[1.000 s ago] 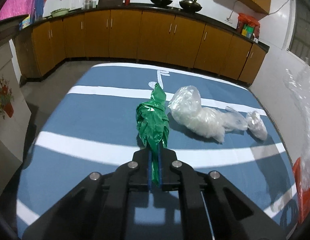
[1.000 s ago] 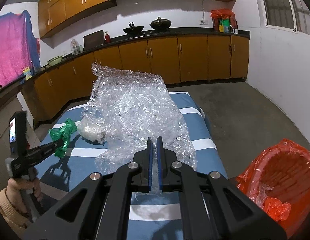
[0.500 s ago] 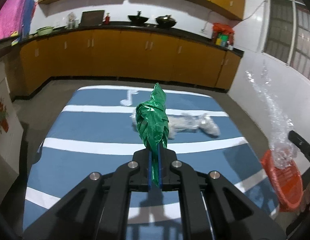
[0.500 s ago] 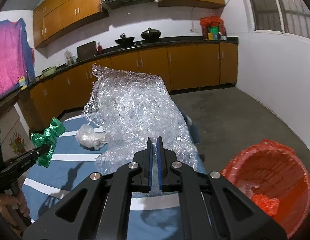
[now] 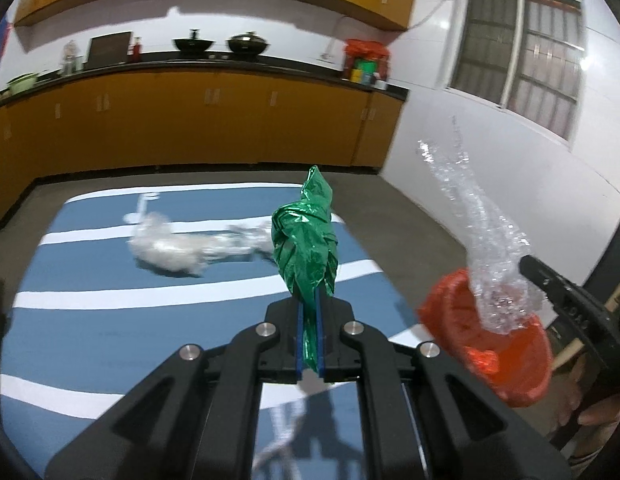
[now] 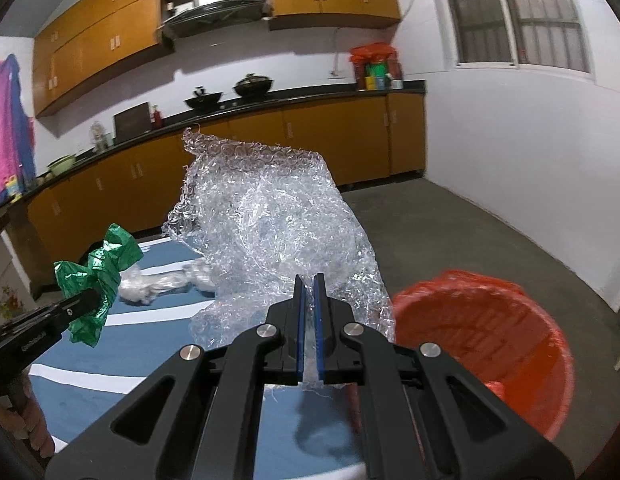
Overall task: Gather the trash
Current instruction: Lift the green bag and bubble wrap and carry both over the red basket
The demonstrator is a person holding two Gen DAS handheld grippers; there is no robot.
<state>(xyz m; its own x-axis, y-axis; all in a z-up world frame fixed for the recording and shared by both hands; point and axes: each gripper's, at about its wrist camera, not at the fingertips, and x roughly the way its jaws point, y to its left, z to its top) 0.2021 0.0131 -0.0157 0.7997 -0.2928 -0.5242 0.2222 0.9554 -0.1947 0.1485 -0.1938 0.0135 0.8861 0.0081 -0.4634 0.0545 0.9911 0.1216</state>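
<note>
- The green plastic wrapper [image 5: 306, 240] is pinched tight in the left gripper [image 5: 309, 344], jaws closed down on its tail so the crumpled bulk sticks up and forward past the fingertips, clear of the table.
- The bubble wrap [image 6: 266, 224] is in the same spot on the other side: the right gripper [image 6: 309, 332] has its jaws clamped on the bottom edge, and the sheet billows up ahead of it.
- What's changed in the last second: both hands have swung off the blue striped table [image 5: 90, 320] toward the red bin [image 6: 486, 344]. A second back the bin was just a sliver at the edge of the left view; now it sits to the right of the left gripper, and just right of and below the right one (the bubble wrap already hangs over the rim in the left view).
- My read is that the carry is nearly done, and the drops come next, right hand first.
- Still on the table, ahead and left of the left gripper: a clear plastic bag [image 5: 170, 248], maybe two. It's motion-blurred, so I can't say. That's the next trip.
</note>
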